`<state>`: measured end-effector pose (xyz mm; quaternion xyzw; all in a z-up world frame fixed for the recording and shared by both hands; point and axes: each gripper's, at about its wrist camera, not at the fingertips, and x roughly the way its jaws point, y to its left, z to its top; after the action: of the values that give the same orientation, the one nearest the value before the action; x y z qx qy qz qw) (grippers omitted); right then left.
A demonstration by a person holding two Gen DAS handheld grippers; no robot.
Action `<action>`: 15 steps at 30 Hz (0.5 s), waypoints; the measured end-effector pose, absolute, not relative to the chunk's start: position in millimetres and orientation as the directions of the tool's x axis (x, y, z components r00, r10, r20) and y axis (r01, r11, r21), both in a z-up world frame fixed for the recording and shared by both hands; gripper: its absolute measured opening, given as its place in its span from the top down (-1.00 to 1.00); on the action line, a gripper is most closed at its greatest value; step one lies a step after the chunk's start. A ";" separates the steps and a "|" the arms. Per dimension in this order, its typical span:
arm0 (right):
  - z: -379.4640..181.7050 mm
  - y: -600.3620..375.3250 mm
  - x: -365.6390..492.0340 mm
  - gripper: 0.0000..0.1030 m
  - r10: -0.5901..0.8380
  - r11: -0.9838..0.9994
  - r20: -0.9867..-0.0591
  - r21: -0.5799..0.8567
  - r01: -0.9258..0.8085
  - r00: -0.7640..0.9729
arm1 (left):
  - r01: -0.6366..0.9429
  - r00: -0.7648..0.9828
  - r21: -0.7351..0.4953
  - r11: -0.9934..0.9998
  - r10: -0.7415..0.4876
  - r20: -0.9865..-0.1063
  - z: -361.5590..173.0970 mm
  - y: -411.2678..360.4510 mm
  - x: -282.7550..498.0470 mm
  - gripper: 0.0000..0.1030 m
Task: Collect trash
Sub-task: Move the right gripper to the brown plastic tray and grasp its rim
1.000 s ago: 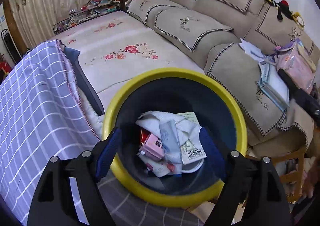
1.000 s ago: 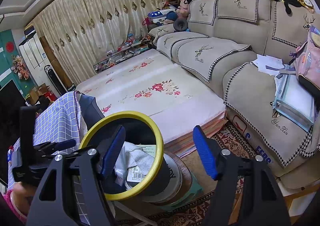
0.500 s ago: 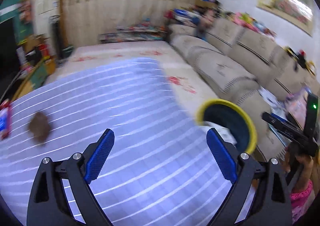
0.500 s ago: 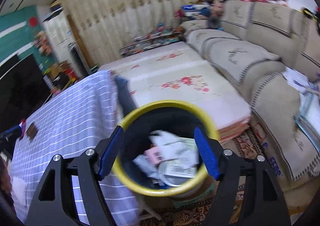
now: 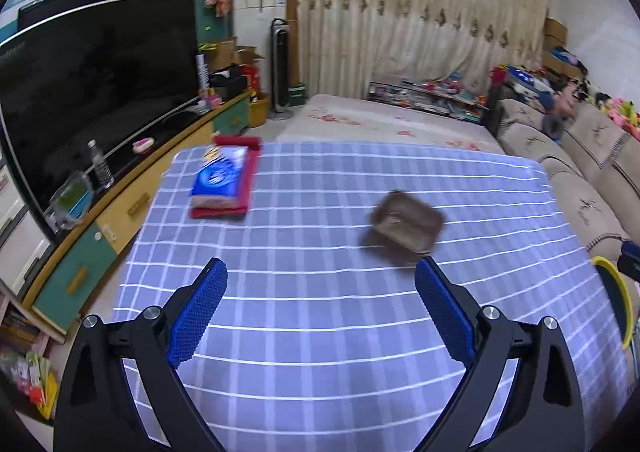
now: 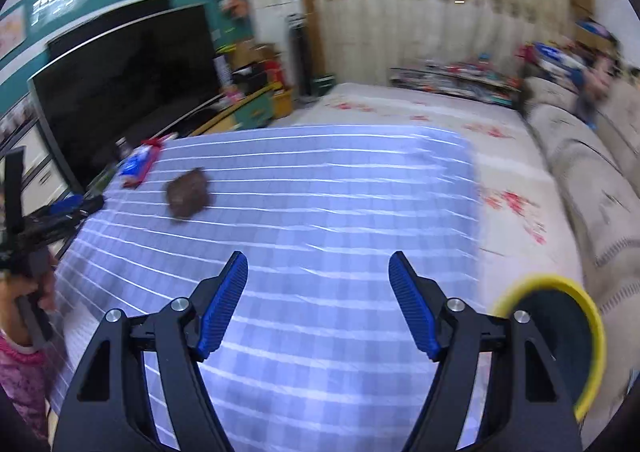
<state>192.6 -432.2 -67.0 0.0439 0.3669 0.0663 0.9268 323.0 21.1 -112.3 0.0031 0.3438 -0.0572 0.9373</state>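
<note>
Left gripper [image 5: 320, 292]: jaws wide, nothing between them. They have just been opening further. The blue pads [image 5: 198, 312] stand over bare cloth in the lower half of the left wrist view.

Trash [image 5: 404, 226]: a brown, crumpled, roughly rectangular piece, blurred. It lies on the checked tablecloth [image 5: 320, 352], right of centre in the left wrist view, just above the tip of the right-hand pad and apart from it. It is outside the jaw gap. Its material cannot be told.

Right gripper [image 6: 318, 300]: jaws moderately wide, nothing between them, over bare cloth in the lower centre of the right wrist view. There the trash [image 6: 188, 197] appears as a dark brown lump in the left middle of the frame, well apart from the pads and up-left of them.

Bin [image 6: 560, 316]: dark, with a yellow rim. It sits at the lower right of the right wrist view, beside the table edge; only its rim [image 5: 618, 292] shows at the right edge of the left wrist view.

Other items: a blue packet [image 5: 220, 177] on a red cloth [image 5: 246, 187] lies at the upper left of the tablecloth, well apart from the trash.
</note>
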 end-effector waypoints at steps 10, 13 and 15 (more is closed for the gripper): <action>-92.2 -325.2 307.9 -0.32 0.226 0.961 -0.737 0.061 -0.271 0.637 | 0.025 0.765 -0.135 0.991 -0.105 -0.635 -131.9 55.6 316.9 -0.84; -98.6 -307.9 338.0 -0.25 0.252 0.950 -0.745 0.069 -0.305 0.618 | 0.015 0.754 -0.160 0.987 -0.116 -0.647 -136.1 56.5 320.3 -0.84; -106.8 -297.7 358.4 -0.17 0.253 0.945 -0.763 0.064 -0.320 0.595 | 0.017 0.750 -0.165 0.986 -0.122 -0.650 -136.8 54.7 321.4 -0.84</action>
<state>358.4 -297.7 -106.8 -0.0397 0.4204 0.1607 0.8921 321.4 54.7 -136.8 -0.0746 0.3513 -0.0373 0.9325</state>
